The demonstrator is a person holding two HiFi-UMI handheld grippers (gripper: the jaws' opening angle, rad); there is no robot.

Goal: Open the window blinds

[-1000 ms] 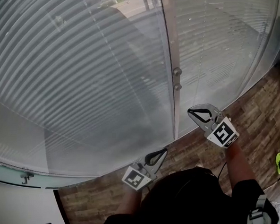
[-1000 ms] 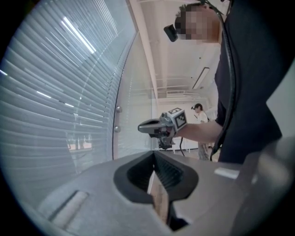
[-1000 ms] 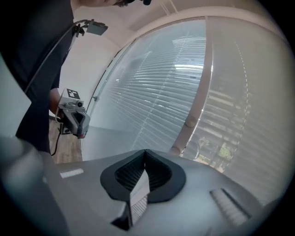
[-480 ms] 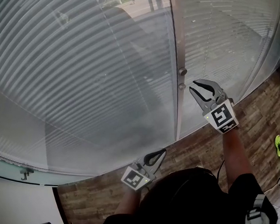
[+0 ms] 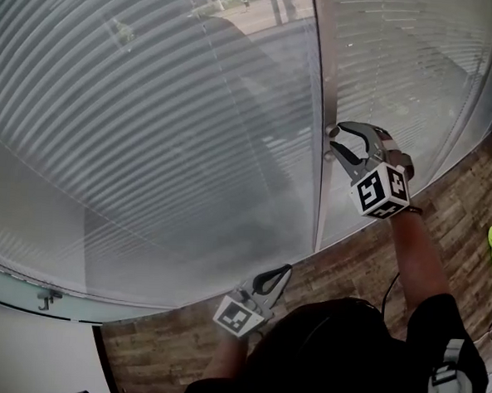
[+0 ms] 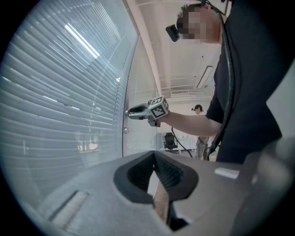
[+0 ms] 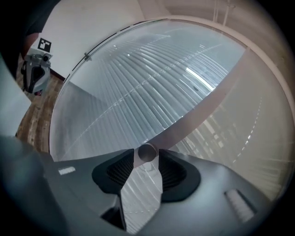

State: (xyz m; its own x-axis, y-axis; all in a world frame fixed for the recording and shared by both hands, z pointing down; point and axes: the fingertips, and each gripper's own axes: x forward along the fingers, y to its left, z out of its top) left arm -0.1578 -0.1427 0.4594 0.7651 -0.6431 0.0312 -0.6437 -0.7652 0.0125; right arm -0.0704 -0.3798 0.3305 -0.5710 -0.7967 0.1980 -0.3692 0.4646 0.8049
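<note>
Knob (image 7: 146,151) sits between the right gripper's (image 5: 332,140) unclenched jaws, which have just been opening.

The right claw (image 5: 333,140) has climbed from right of centre in the head view to the upper right. It now sits against the knob (image 7: 146,152) on the window frame (image 5: 322,71). It has rolled, and its jaws have just been opening, with the knob now between their tips.

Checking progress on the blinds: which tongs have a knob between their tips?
The right tongs, up at the window frame; its jaws have just been opening, with the round knob between them. The left tongs hang low, shut.
</note>
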